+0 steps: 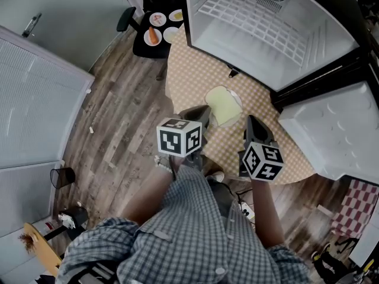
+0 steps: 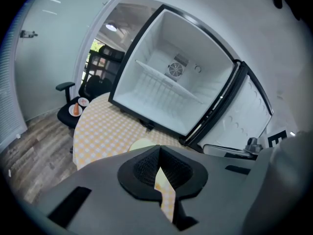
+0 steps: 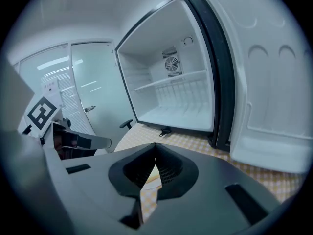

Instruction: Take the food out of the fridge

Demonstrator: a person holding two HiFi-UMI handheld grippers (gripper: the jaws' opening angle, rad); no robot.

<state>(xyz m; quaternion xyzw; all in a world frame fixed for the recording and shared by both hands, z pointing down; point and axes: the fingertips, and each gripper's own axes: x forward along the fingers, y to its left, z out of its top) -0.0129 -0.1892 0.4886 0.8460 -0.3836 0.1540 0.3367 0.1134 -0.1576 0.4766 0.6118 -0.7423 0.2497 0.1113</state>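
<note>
Fridge stood open, shelves bare. Food lay on the table, just near of it. Left gripper and right gripper were closed and empty. Removal judged complete; next, withdraw.

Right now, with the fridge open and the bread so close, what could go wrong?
1. The bread slice lies just ahead of the left gripper, whose jaws are shut. A forward nudge might shove the bread rather than grip it.
2. The open fridge door stands close beside the right gripper, so a sideways swing could bump it.
</note>
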